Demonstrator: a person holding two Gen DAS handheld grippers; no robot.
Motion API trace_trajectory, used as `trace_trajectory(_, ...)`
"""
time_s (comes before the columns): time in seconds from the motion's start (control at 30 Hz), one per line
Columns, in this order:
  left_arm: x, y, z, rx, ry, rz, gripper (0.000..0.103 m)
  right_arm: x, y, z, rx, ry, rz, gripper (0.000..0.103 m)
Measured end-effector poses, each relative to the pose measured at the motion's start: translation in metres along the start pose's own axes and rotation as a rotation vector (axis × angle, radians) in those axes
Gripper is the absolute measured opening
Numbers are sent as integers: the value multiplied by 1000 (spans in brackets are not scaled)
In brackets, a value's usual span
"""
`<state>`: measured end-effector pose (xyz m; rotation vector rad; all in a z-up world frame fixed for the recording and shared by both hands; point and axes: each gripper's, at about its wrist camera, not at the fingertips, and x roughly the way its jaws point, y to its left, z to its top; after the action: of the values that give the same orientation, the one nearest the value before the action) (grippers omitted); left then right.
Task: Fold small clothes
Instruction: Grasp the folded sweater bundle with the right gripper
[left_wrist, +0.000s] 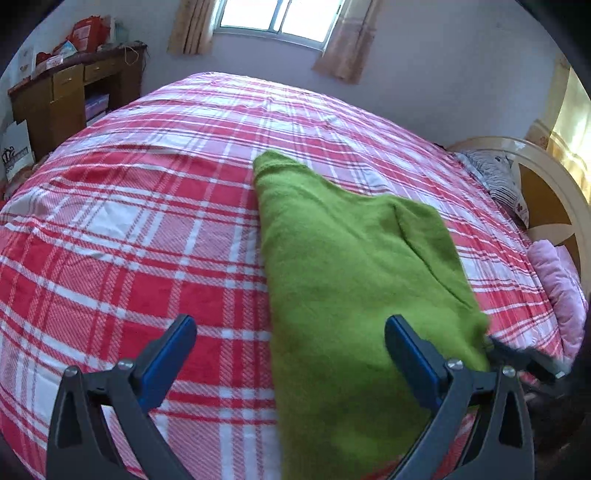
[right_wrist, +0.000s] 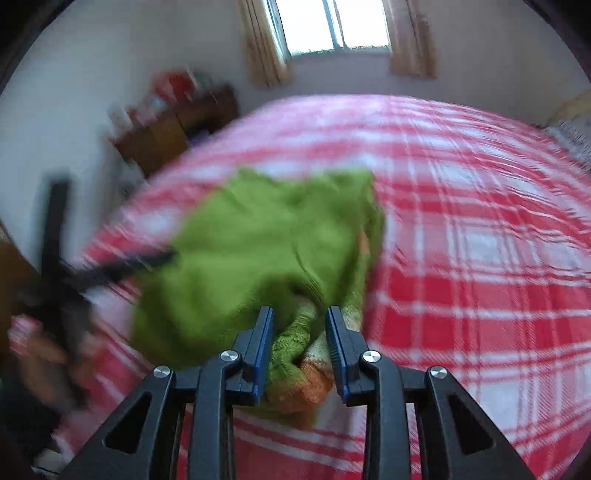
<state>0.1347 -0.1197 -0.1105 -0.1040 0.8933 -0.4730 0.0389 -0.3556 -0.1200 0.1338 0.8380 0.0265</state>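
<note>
A green knitted sweater (left_wrist: 351, 277) lies folded lengthwise on the red and white checked bed cover (left_wrist: 129, 240). My left gripper (left_wrist: 291, 325) hovers wide open over the sweater's near left edge, one finger above the cover and the other above the green cloth, holding nothing. The right wrist view is blurred. There my right gripper (right_wrist: 300, 314) stands partly open at the near end of the sweater (right_wrist: 240, 251). A bunched hem with orange and white trim (right_wrist: 310, 384) lies between its fingers, and the pads do not clamp it.
A wooden desk (left_wrist: 74, 92) piled with red bags stands at the far left under the wall. A window (left_wrist: 280, 18) with curtains is behind the bed. The headboard (left_wrist: 546, 192), a striped pillow (left_wrist: 495, 173) and a pink pillow (left_wrist: 557, 280) are at the right.
</note>
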Motion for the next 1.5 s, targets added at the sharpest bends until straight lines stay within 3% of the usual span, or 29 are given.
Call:
trace_trajectory(0.1, 2, -9, -3, 34, 7, 2, 103, 0, -3, -19, 105, -7, 162, 29)
trace_trajectory(0.13, 6, -11, -4, 47, 18, 11, 103, 2, -2, -21, 125, -3, 206, 8)
trace_trajectory(0.23, 13, -6, -3, 9, 42, 0, 103, 4, -3, -20, 172, 3, 249, 7)
trace_trajectory(0.33, 12, 2, -3, -5, 51, -23, 102, -7, -26, -21, 321, -41, 384, 7)
trace_trajectory(0.37, 11, 3, -3, 2, 49, -22, 102, -10, -38, -25, 367, -50, 382, 6)
trace_trajectory(0.43, 10, 5, -3, 16, 54, -18, 102, -6, -53, -38, 375, -17, 280, 6)
trace_trajectory(0.53, 14, 3, -4, 36, 74, -22, 103, -6, -55, -49, 365, -18, 309, 6)
trace_trajectory(0.67, 3, 3, 2, 37, 30, -32, 102, -29, -44, -31, 273, -43, 278, 9)
trace_trajectory(0.7, -1, 4, 5, 32, 7, -36, 102, -38, -44, -24, 260, -85, 267, 14)
trace_trajectory(0.77, -3, 6, 13, 17, -30, -23, 102, -46, -47, -9, 245, -139, 238, 51)
trace_trajectory(0.8, 1, 6, 18, 6, -29, -20, 102, -48, -48, -3, 241, -173, 212, 79)
trace_trajectory(0.83, 5, 7, 22, -7, -26, -30, 102, -48, -49, 4, 237, -211, 192, 80)
trace_trajectory(0.9, 18, 8, 31, -24, -9, -48, 102, -36, -53, 23, 217, -218, 164, 80)
trace_trajectory(0.97, 33, 10, 32, -38, 26, -57, 94, -15, -56, 37, 201, -195, 164, 80)
trace_trajectory(1.07, 55, 17, 24, -98, 80, -114, 93, 35, -64, 50, 199, -112, 175, 74)
trace_trajectory(1.17, 52, 19, 16, -100, 52, -138, 93, 71, -64, 48, 201, -13, 204, 73)
trace_trajectory(1.3, 52, 13, 14, -45, 36, -128, 93, 79, -64, 53, 196, 4, 204, 73)
trace_trajectory(1.33, 53, 13, 14, -47, 38, -130, 91, 78, -64, 53, 192, 3, 204, 65)
trace_trajectory(1.4, 50, 8, 11, -21, 33, -145, 79, 75, -58, 53, 198, 0, 240, 46)
trace_trajectory(1.43, 52, 7, 13, -12, 36, -163, 62, 75, -55, 51, 208, -1, 244, 40)
trace_trajectory(1.47, 51, 3, 12, -8, 48, -196, 56, 73, -53, 50, 215, -3, 238, 39)
trace_trajectory(1.5, 49, 0, 11, -9, 49, -181, 55, 72, -52, 50, 233, -2, 237, 36)
